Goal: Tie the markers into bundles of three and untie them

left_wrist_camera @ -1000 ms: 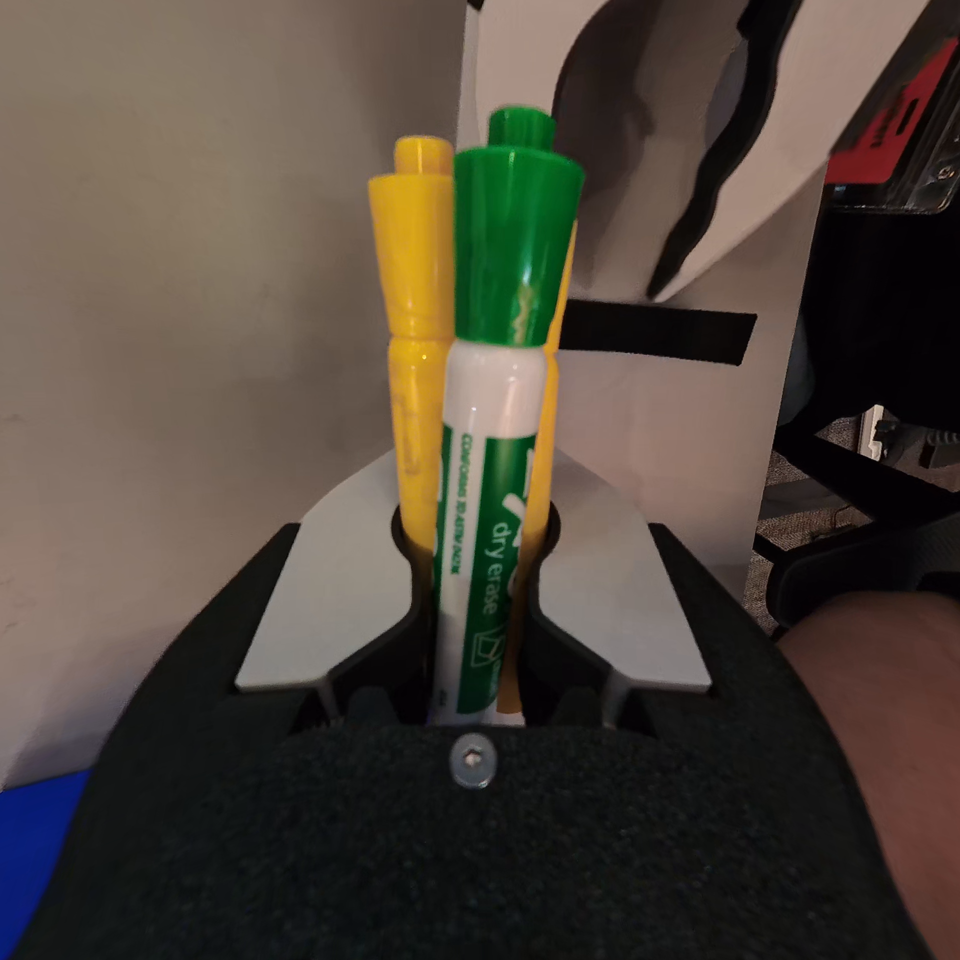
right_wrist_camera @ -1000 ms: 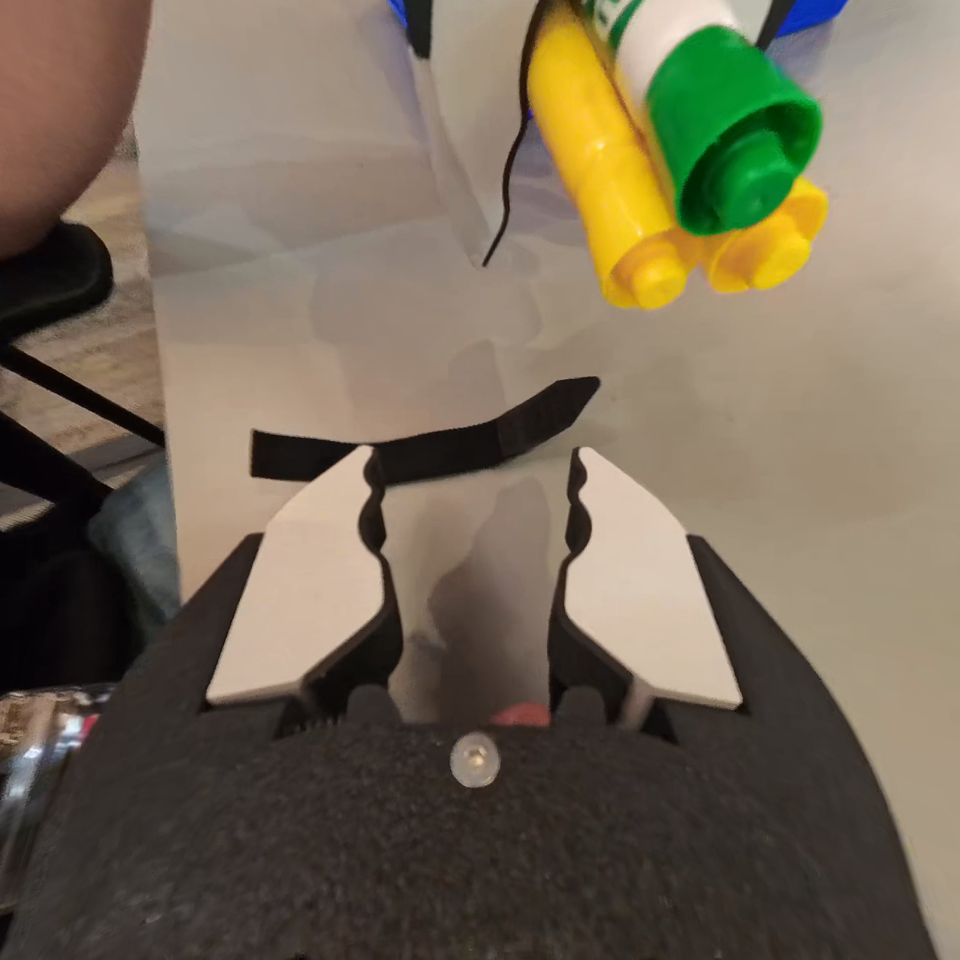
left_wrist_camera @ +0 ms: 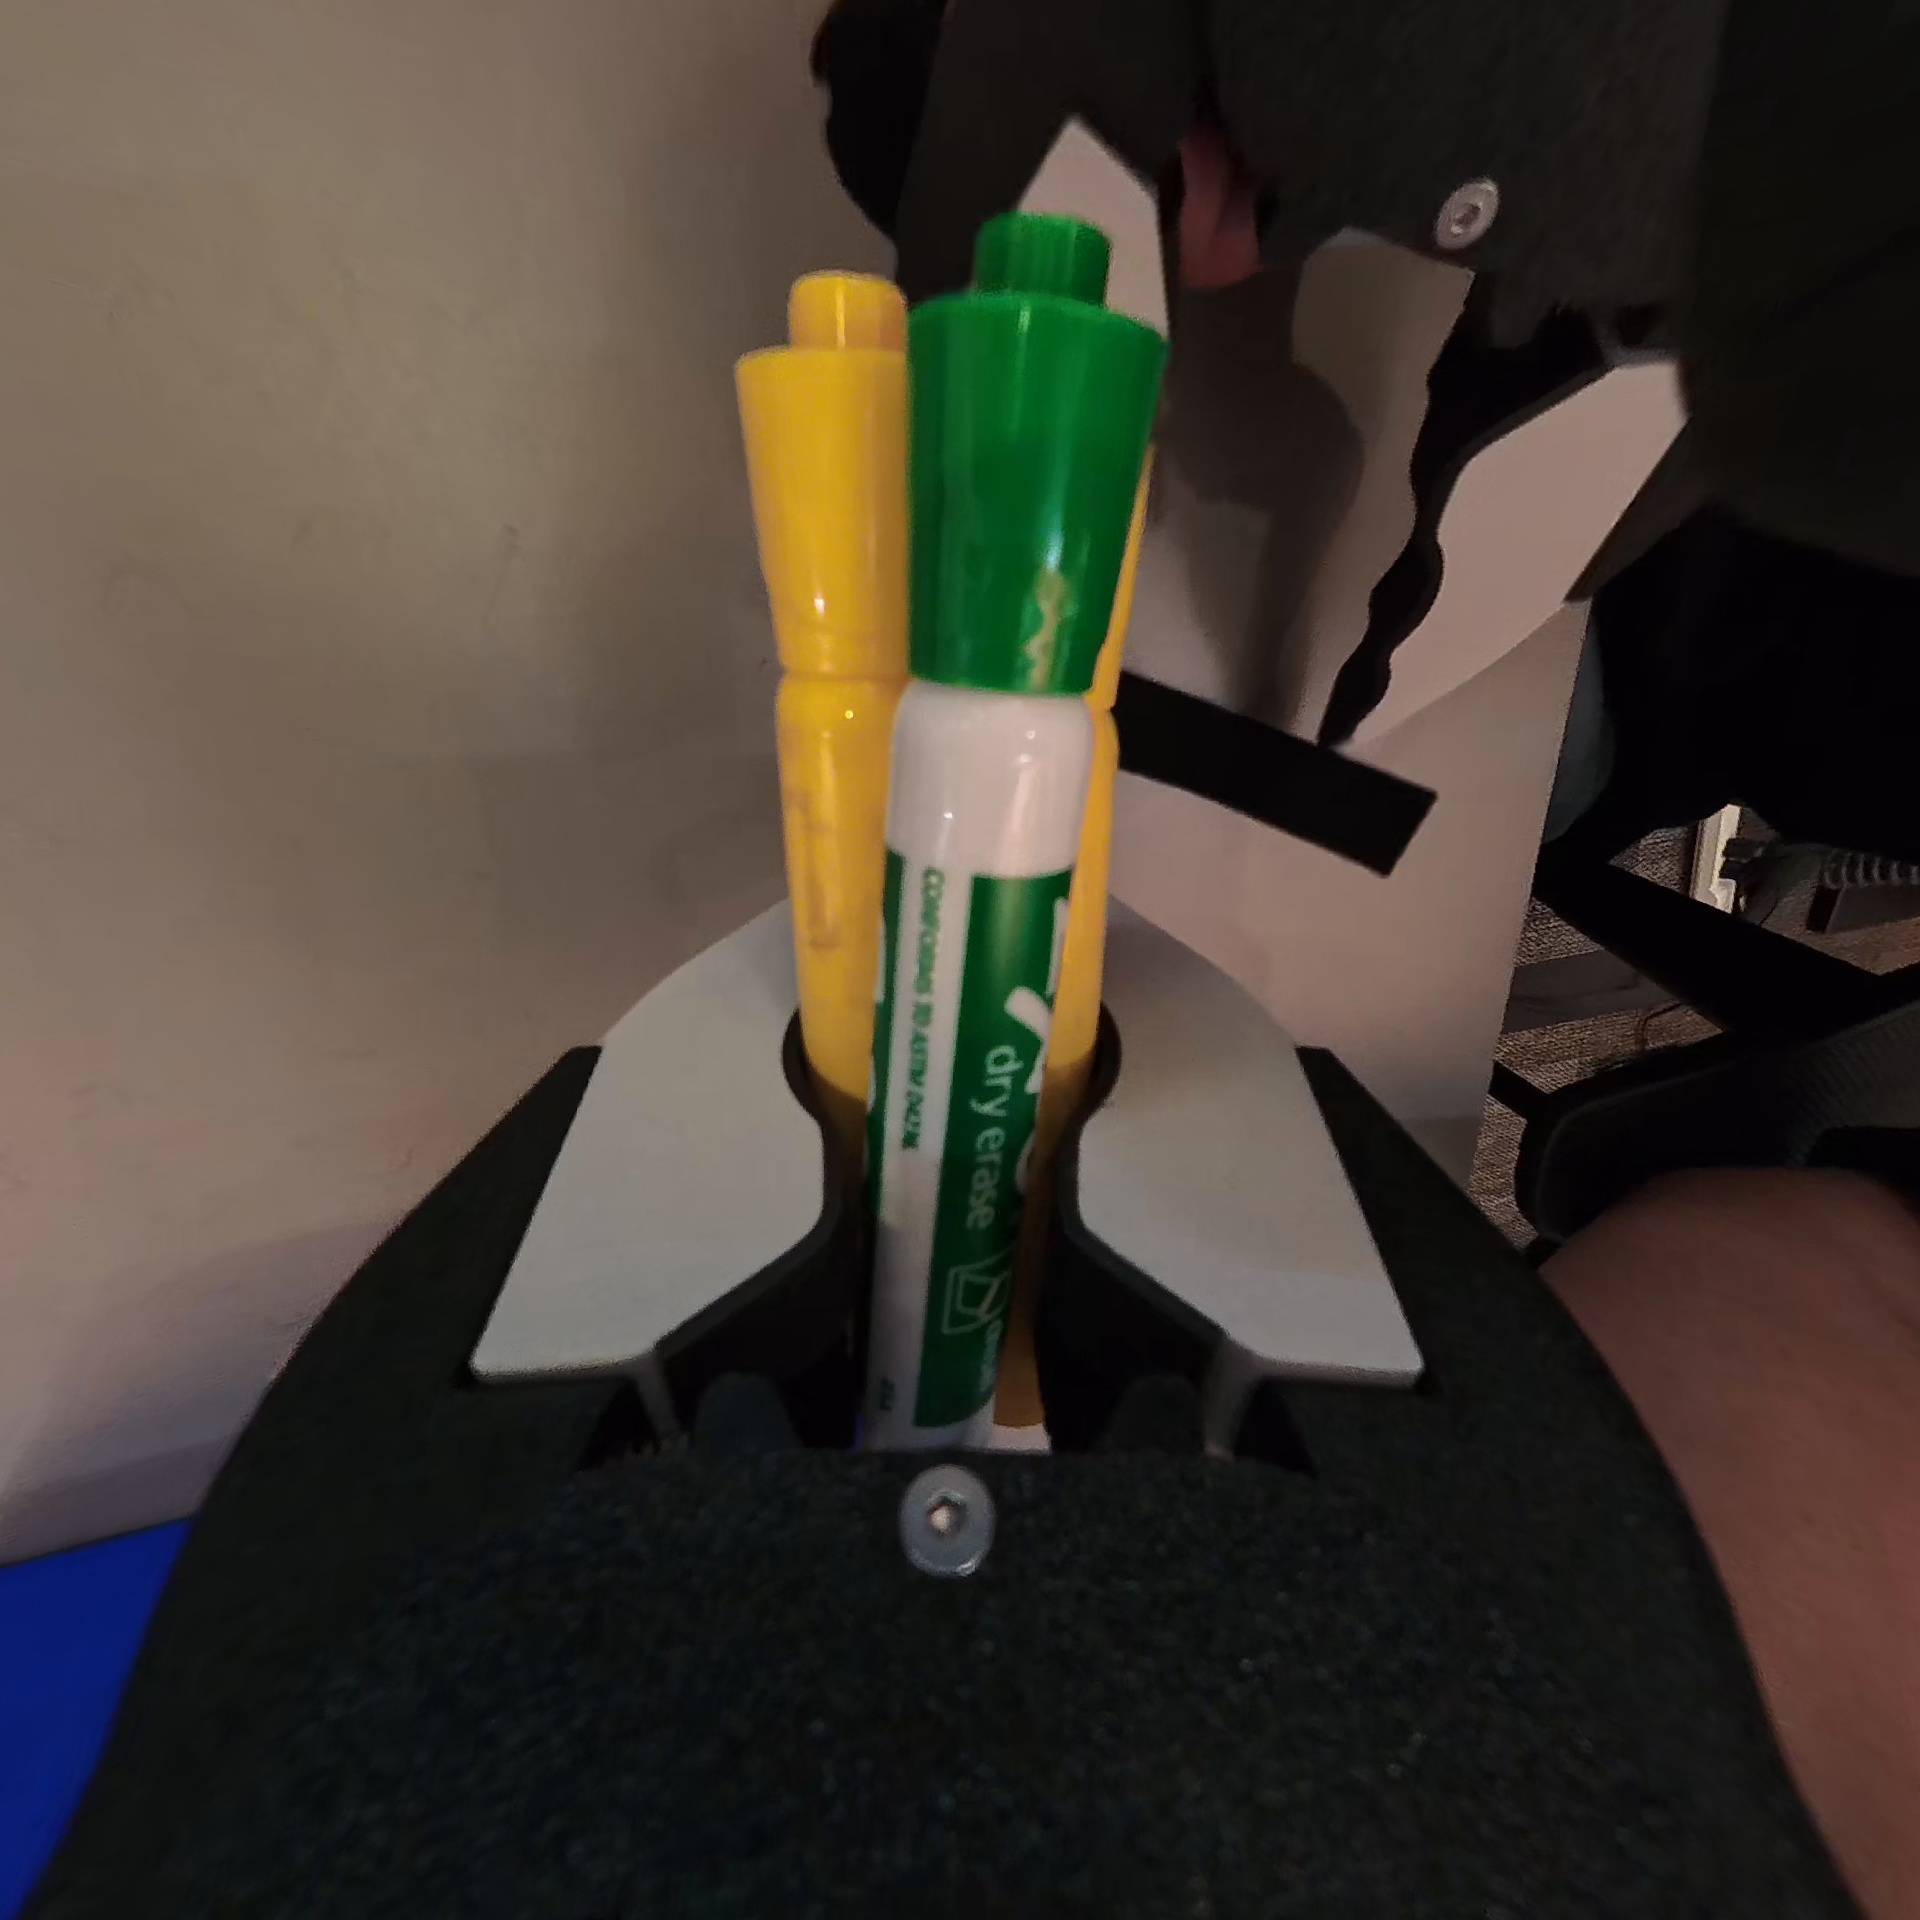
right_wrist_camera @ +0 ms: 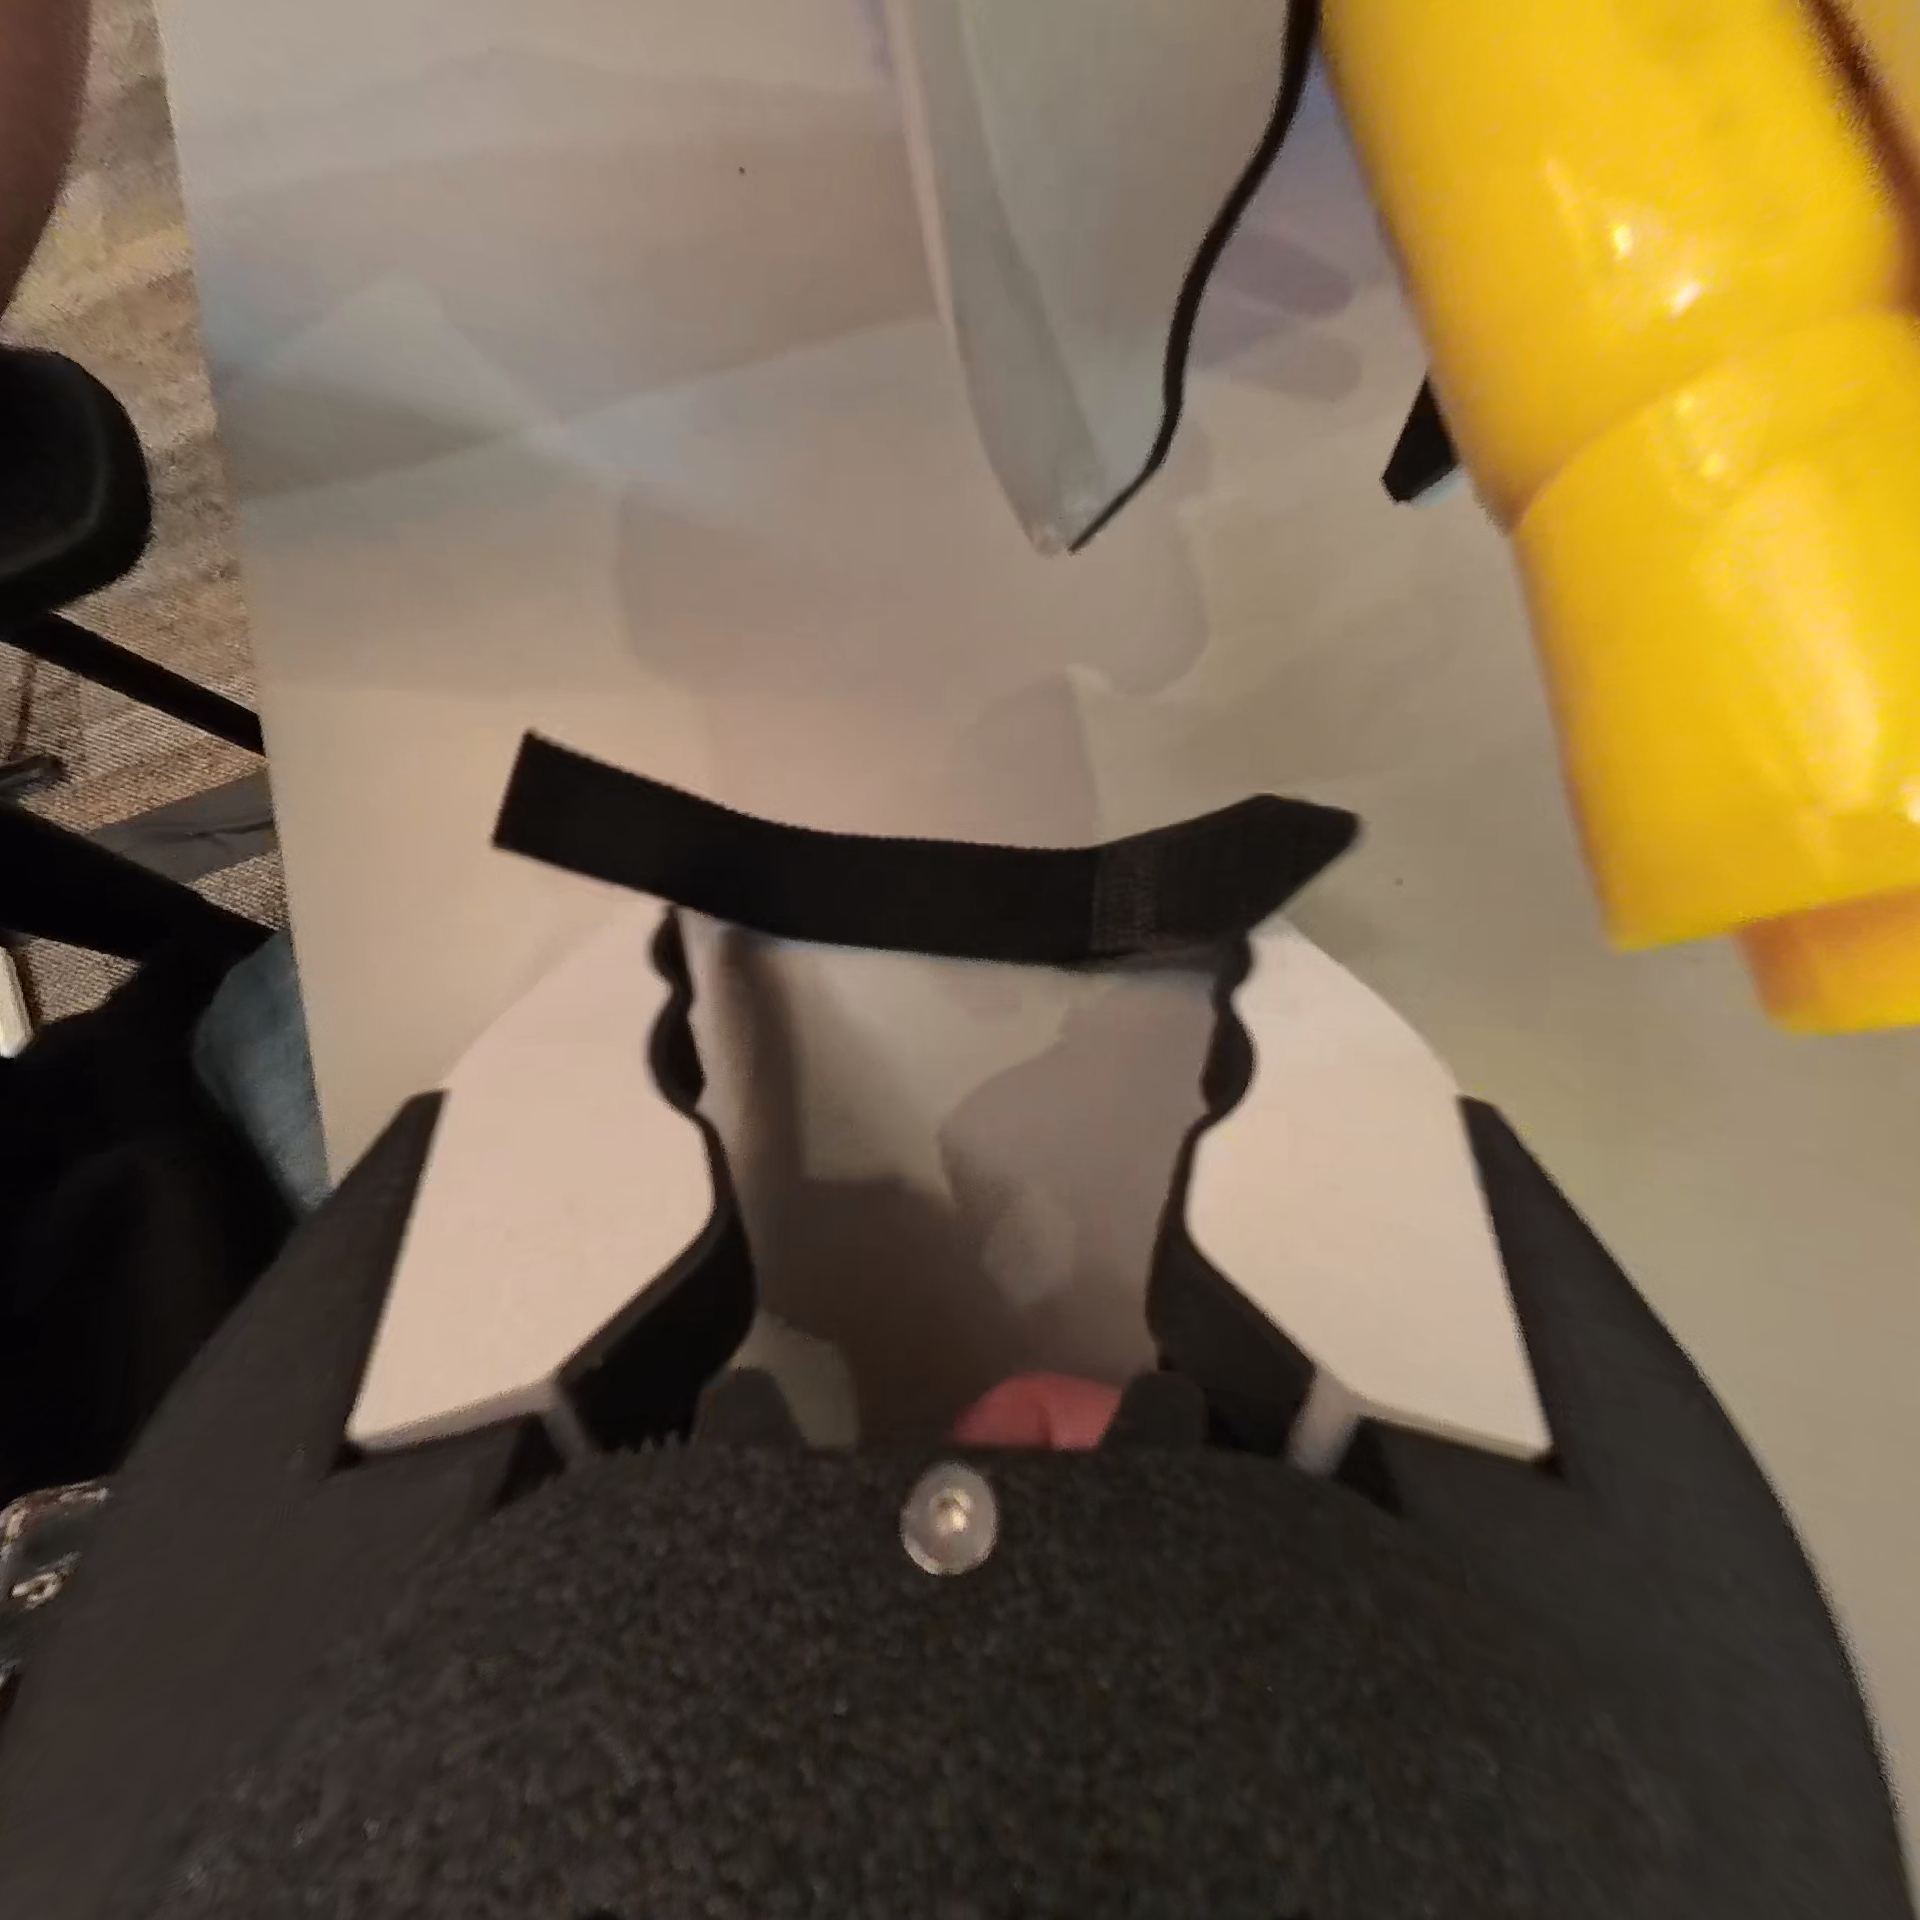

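The right gripper [right_wrist_camera: 951, 966] has moved in since a sec ago: the strap [right_wrist_camera: 914, 883] now lies right at its fingertips, across the gap, and the yellow marker [right_wrist_camera: 1683, 499] fills the upper right of the right wrist view where before the whole bundle showed farther off. Its jaws have also spread, now wide, with nothing between them. In the left wrist view the right gripper [left_wrist_camera: 1340, 520] looms much larger above the strap [left_wrist_camera: 1268, 779], its tips close over the strap, contact not clear. Judgement: this is the reach for the strap's free end, so the tying (or untying, can't tell which) is about to get its pull; nothing gripped by the right yet.

The left gripper [left_wrist_camera: 961, 1122] is clamped on the three markers: a green marker [left_wrist_camera: 987, 831] in front, a yellow marker [left_wrist_camera: 831, 644] at left, a 2nd yellow one mostly hidden behind. They stand along the fingers, caps pointing away from the camera.

Materials: markers are glossy hard plastic, round barrels w/ stepped caps (slippery against each other, prob.). Strap is flat black woven fabric, limp, w/ a stitched section near one end; looks like hook-and-loop. It lies on the pale, smooth tabletop [right_wrist_camera: 468, 416]. Fingers are flat grey plates w/ wavy black inner edges.
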The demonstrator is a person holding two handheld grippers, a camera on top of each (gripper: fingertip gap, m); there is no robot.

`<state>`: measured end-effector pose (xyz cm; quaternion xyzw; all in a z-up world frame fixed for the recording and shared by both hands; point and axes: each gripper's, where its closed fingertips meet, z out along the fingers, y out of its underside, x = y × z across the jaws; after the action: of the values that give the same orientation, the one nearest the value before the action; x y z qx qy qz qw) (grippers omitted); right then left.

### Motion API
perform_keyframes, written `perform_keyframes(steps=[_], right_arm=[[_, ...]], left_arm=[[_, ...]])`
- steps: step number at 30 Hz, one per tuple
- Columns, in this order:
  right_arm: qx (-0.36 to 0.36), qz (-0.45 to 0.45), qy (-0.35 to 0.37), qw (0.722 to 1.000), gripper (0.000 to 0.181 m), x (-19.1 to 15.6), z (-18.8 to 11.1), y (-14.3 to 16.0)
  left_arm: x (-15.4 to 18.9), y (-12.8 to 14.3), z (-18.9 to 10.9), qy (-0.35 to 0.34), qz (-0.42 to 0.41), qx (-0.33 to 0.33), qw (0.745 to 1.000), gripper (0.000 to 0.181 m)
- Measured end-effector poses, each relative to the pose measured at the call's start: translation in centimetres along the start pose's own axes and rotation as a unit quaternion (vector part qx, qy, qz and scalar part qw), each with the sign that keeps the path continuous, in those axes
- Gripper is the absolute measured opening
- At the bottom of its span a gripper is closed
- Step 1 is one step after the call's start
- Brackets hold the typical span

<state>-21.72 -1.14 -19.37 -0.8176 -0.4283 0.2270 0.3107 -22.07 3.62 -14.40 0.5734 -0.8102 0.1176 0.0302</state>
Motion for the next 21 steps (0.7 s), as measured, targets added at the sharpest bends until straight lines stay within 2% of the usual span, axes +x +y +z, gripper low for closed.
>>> perform_keyframes(steps=[2,7,10,13,15,17,21], right_arm=[[0.013,0.003,-0.017,1.000,0.072,-0.5,0.0,-0.5],[0.022,0.005,-0.014,1.000,0.072,-0.3,-0.2,-0.7],[0.024,0.010,0.005,1.000,0.080,-0.2,-0.7,-0.7],[0.042,0.027,0.054,0.997,0.093,-0.6,-2.3,-0.9],[0.062,0.047,0.105,0.991,0.112,-1.6,-3.0,-1.1],[0.059,0.064,0.144,0.986,0.130,-3.2,-2.4,-0.7],[0.075,0.080,0.194,0.975,0.131,-3.9,-1.5,-1.5]], left_arm=[[0.0,0.0,0.0,0.000,0.000,0.001,1.000,0.041],[0.0,0.1,-0.2,-0.002,-0.002,0.005,1.000,0.041],[-0.1,0.2,-0.3,-0.003,-0.004,0.005,1.000,0.041],[-0.1,0.2,-0.3,-0.004,-0.005,0.007,1.000,0.041],[-0.1,0.3,-0.3,-0.003,-0.006,0.007,1.000,0.041],[-0.1,0.2,-0.3,-0.003,-0.004,0.008,1.000,0.041],[0.0,0.2,-0.2,-0.003,0.001,0.005,1.000,0.041]])
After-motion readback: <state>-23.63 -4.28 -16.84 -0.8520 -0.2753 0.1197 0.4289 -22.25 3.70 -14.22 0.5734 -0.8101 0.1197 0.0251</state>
